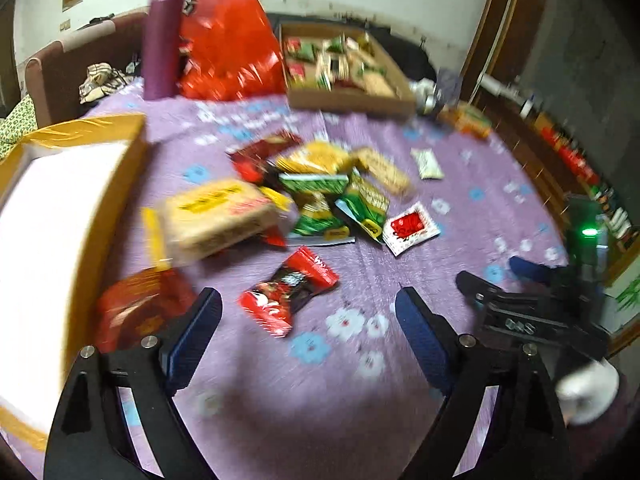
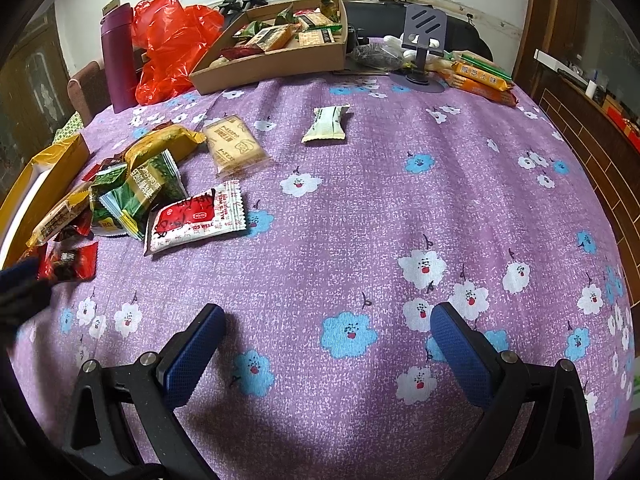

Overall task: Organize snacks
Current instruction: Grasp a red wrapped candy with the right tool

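We see the left gripper [image 1: 308, 300] above the purple flowered tablecloth [image 2: 360, 208], jaws spread with nothing between the pads; a red candy wrapper [image 1: 290, 296] lies just ahead of them (the left view is blurred, so whether anything touches it we cannot tell). The right gripper [image 2: 328, 312] hangs wide apart over bare cloth, empty. The heap of snack packets [image 2: 132, 188] lies left of centre, beside a yellow box [image 1: 60, 216]. At the far edge a cardboard tray [image 2: 272, 68] holds sorted snacks.
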